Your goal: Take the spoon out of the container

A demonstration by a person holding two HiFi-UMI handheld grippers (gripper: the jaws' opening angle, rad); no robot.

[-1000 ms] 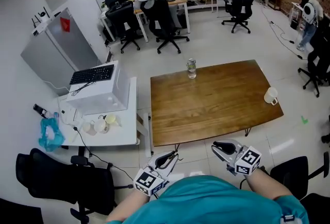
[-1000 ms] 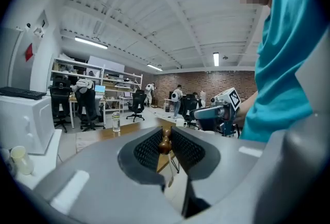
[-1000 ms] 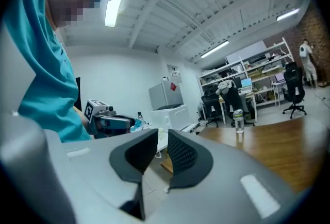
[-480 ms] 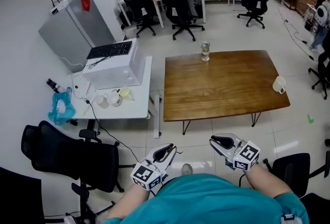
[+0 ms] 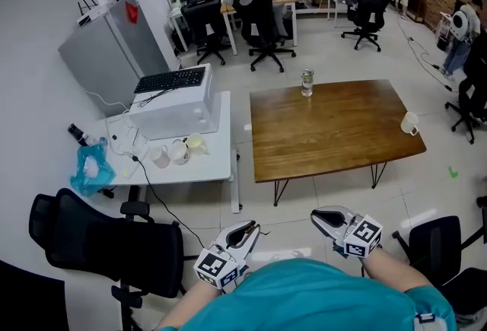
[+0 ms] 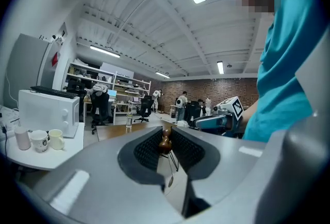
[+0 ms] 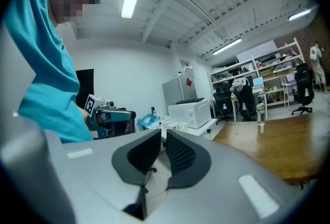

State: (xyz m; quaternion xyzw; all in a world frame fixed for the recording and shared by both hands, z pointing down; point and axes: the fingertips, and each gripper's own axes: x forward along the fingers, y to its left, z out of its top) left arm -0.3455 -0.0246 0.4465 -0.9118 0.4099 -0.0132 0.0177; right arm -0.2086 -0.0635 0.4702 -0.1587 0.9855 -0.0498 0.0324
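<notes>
I cannot make out any spoon. Three cups (image 5: 178, 152) stand on the white side table (image 5: 217, 162), and they show small at the left of the left gripper view, cups (image 6: 39, 140). A white mug (image 5: 409, 122) sits at the right end of the wooden table (image 5: 335, 132). Both grippers are held close to the person's body, well short of both tables. My left gripper (image 5: 253, 227) (image 6: 165, 138) has a narrow gap between its jaws with nothing in it. My right gripper (image 5: 316, 214) (image 7: 163, 138) is empty, with its jaws all but together.
A microwave with a keyboard on top (image 5: 173, 100) stands on the white table. A clear bottle (image 5: 307, 82) stands at the wooden table's far edge. A black office chair (image 5: 99, 246) is near left, another (image 5: 437, 246) near right. Desks, chairs and people fill the far room.
The head view has swung left and drawn back, so both tables now lie farther off. Both grippers stay near the body, with no visible change in their jaws.
</notes>
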